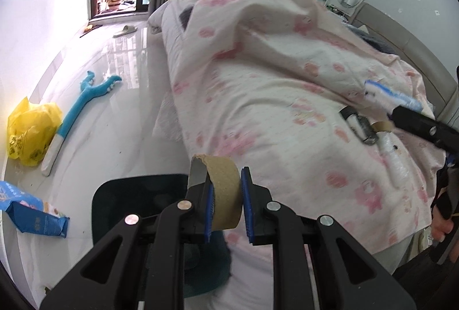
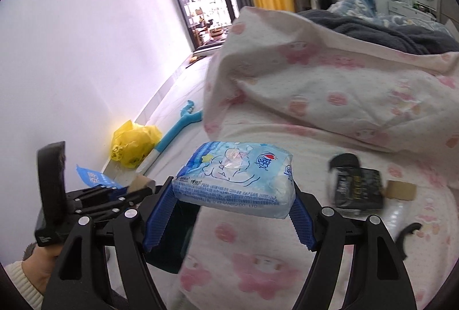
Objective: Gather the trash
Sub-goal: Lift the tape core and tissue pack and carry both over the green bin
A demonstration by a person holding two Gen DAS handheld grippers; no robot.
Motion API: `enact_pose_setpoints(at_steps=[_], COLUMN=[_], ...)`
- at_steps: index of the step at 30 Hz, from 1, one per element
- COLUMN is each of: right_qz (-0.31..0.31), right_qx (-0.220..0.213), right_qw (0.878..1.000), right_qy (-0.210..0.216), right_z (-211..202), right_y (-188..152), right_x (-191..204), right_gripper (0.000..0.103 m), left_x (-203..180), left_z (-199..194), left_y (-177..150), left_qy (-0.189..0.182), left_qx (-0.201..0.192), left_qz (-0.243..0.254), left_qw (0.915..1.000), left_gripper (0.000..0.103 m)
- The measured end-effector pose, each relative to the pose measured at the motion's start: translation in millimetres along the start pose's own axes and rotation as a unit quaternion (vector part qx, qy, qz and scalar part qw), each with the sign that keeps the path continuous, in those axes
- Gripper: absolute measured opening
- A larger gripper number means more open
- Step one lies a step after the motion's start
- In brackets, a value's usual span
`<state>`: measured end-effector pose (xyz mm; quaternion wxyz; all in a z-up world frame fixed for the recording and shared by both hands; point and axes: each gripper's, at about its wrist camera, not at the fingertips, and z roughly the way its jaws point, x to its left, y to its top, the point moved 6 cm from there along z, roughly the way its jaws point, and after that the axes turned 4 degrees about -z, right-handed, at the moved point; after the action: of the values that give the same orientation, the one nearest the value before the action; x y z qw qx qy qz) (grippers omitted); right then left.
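My left gripper (image 1: 228, 202) is shut on a brown cardboard tape roll (image 1: 223, 189) and holds it over the edge of a dark bin (image 1: 129, 204) on the floor beside the bed. My right gripper (image 2: 232, 209) is shut on a blue and white tissue pack (image 2: 235, 178) and holds it above the bed. That pack also shows at the right of the left wrist view (image 1: 393, 96). A black packet (image 2: 357, 188) and a small cardboard piece (image 2: 401, 189) lie on the pink-patterned bedspread (image 2: 330, 115). The left gripper shows in the right wrist view (image 2: 114, 192).
On the floor by the wall lie a yellow plastic bag (image 1: 31, 132), a blue plush toy (image 1: 83, 103) and a blue packet (image 1: 34, 218). A clear plastic wrapper (image 1: 394, 158) lies on the bed. A slipper (image 1: 124, 30) lies near the balcony door.
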<state>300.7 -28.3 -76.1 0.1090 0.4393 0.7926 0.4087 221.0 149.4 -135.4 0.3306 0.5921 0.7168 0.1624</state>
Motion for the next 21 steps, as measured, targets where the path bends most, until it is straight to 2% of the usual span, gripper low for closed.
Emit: enact_pose_setpoints(at_steps=[11,21], right_qz=[-0.034,-0.062], right_qx=[0.034,0.075], right_qw=[0.998,0.993], right_qy=[0.043,0.063], right_z=[42,79], right_y=[-2,-12], right_x=[65,110], right_gripper=[0.074,0.074], left_x=[68,104], left_z=[23,41], left_y=[-38,-74], left_qy=[0.03,0.04], left_qx=[0.067,0.127], left_qz=[-0.036,-0.063], left_qw=[0.9967,0.9891], left_gripper=[0.019,0.019])
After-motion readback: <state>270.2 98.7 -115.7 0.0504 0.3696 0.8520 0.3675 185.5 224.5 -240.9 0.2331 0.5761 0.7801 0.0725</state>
